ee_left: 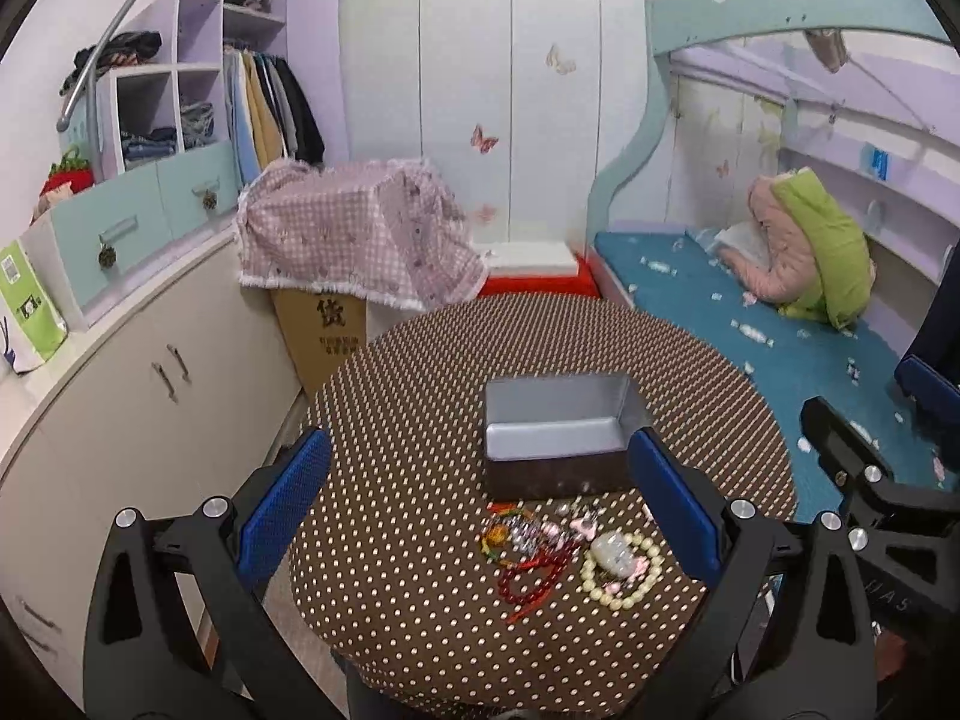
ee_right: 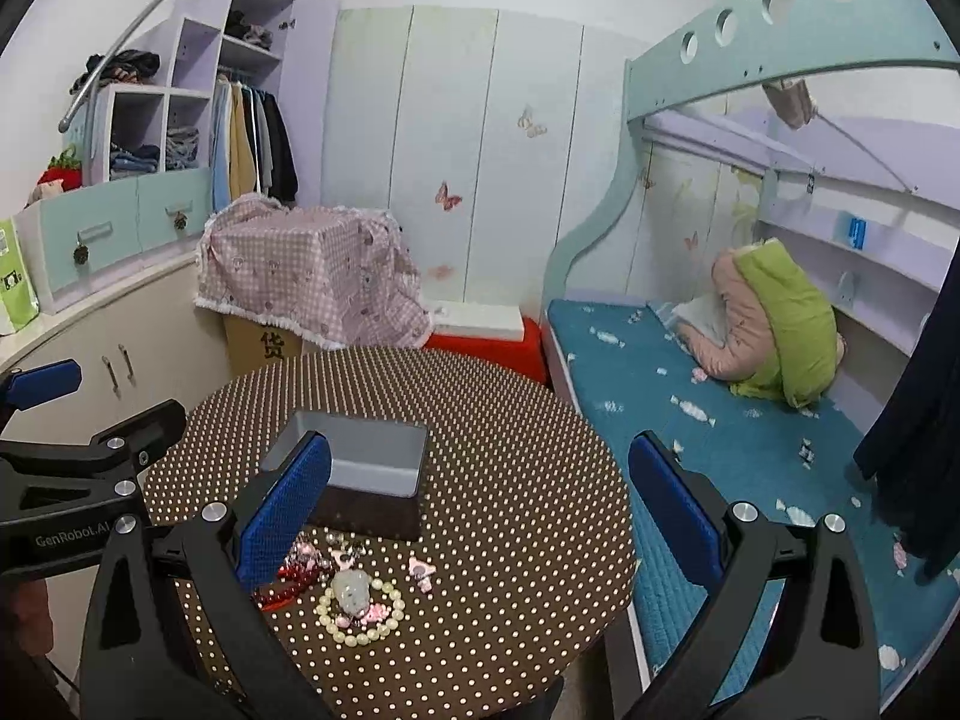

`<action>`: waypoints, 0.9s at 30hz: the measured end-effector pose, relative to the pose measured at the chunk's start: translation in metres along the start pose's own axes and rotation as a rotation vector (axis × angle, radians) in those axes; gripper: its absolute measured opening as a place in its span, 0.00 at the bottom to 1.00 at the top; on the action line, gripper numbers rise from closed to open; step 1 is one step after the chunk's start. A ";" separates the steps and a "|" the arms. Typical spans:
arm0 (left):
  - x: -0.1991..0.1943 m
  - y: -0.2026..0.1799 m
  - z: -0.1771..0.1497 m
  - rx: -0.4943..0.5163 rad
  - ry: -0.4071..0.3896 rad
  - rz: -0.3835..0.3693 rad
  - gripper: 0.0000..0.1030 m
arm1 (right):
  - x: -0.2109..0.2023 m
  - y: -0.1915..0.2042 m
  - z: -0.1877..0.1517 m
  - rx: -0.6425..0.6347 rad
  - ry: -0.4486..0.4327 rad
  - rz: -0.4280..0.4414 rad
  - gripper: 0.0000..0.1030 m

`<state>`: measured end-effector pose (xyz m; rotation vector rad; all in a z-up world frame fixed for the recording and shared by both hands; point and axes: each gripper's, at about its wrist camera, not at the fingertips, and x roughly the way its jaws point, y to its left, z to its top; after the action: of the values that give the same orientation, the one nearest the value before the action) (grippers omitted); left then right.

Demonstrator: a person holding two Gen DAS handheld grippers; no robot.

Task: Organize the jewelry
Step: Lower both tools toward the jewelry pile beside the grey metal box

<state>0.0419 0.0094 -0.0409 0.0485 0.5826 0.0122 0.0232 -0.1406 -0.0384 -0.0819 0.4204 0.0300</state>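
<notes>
Blue-padded and spread wide apart, the left gripper [ee_left: 480, 504] hangs above the near part of the round table [ee_left: 420, 372] with nothing between its fingers. On the brown dotted cloth lies the jewelry in a loose heap near the table's front edge: at the left an orange and green beaded piece [ee_left: 501, 534], next a dark red bead bracelet [ee_left: 534, 576], then a cream pearl bracelet [ee_left: 621, 570] with a pale stone pendant [ee_left: 612, 552] resting inside its ring. Just behind the heap stands the open metal box [ee_left: 558, 438], its silver inside bare. Farther right, the right gripper [ee_right: 480, 510] hovers over the table's right side, its fingers equally wide apart and holding nothing. Beyond lies a bed [ee_right: 750, 438] in a teal sheet.
</notes>
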 end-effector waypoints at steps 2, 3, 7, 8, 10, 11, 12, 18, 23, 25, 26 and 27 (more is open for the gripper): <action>0.013 0.002 -0.007 -0.001 0.048 0.005 0.95 | 0.009 -0.001 -0.005 0.004 0.032 0.000 0.93; 0.018 0.003 -0.010 -0.002 0.064 0.005 0.95 | 0.011 -0.002 -0.008 0.007 0.042 0.000 0.93; 0.043 0.009 -0.027 -0.007 0.158 0.015 0.95 | 0.027 -0.003 -0.021 0.018 0.114 0.007 0.93; 0.048 0.011 -0.032 -0.009 0.177 0.015 0.95 | 0.033 -0.003 -0.025 0.022 0.144 0.010 0.93; 0.060 0.014 -0.042 -0.012 0.220 0.019 0.95 | 0.041 -0.003 -0.032 0.022 0.181 0.008 0.93; 0.064 0.015 -0.046 -0.013 0.235 0.023 0.95 | 0.046 -0.003 -0.037 0.019 0.206 0.002 0.93; 0.069 0.017 -0.049 -0.013 0.250 0.028 0.95 | 0.050 -0.002 -0.041 0.017 0.221 0.001 0.93; 0.099 0.023 -0.070 -0.019 0.357 0.038 0.95 | 0.076 0.000 -0.060 0.005 0.326 -0.001 0.93; 0.125 0.027 -0.087 -0.020 0.435 0.044 0.95 | 0.097 0.002 -0.076 -0.012 0.410 -0.012 0.93; 0.134 0.027 -0.091 -0.019 0.455 0.038 0.95 | 0.105 0.002 -0.082 -0.019 0.433 -0.017 0.93; 0.137 0.026 -0.093 -0.016 0.461 0.034 0.95 | 0.107 0.002 -0.083 -0.022 0.443 -0.019 0.93; 0.139 0.026 -0.094 -0.012 0.464 0.030 0.95 | 0.109 0.001 -0.085 -0.025 0.452 -0.021 0.93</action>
<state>0.1064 0.0428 -0.1942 0.0434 1.0458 0.0572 0.0884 -0.1452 -0.1602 -0.1186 0.8705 -0.0044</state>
